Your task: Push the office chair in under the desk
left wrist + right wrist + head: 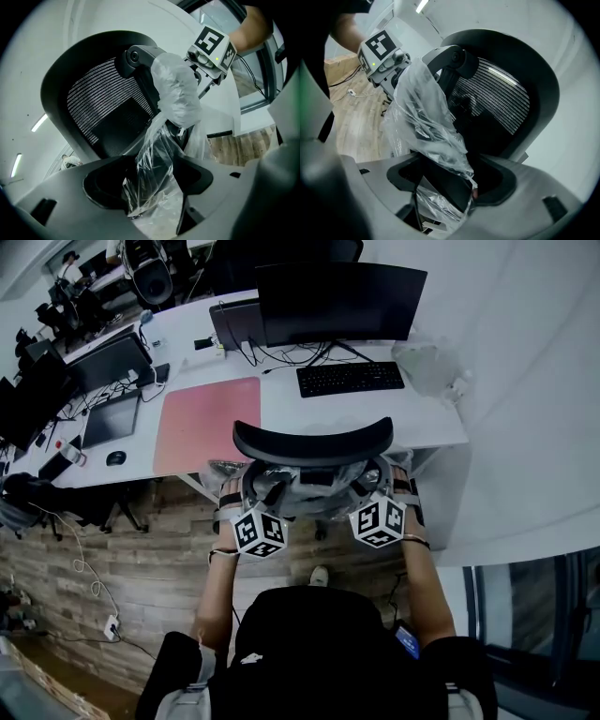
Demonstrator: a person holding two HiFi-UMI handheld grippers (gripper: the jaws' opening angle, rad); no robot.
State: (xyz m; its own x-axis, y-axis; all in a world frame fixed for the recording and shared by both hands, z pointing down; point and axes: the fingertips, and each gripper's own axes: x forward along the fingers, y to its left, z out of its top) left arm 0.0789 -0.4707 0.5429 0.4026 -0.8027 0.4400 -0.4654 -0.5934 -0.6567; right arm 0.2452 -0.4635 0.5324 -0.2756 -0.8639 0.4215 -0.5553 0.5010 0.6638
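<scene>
The black office chair [312, 440] stands facing the white desk [431, 423], its curved backrest top at the desk's front edge. Its mesh back [98, 103] fills both gripper views, and its arm supports are wrapped in clear plastic [178, 93]. My left gripper [246, 493] is at the chair's left side, shut on the plastic-wrapped chair frame [150, 187]. My right gripper [375, 487] mirrors it on the right, shut on a dark wrapped bar [450, 187]. Each gripper view shows the other gripper's marker cube across the chair.
On the desk are a monitor [339, 301], a keyboard [349, 378], a pink mat [206, 423] and a plastic-covered object [427, 367]. A white wall runs along the right. More desks and chairs stand to the left on the wooden floor [141, 568].
</scene>
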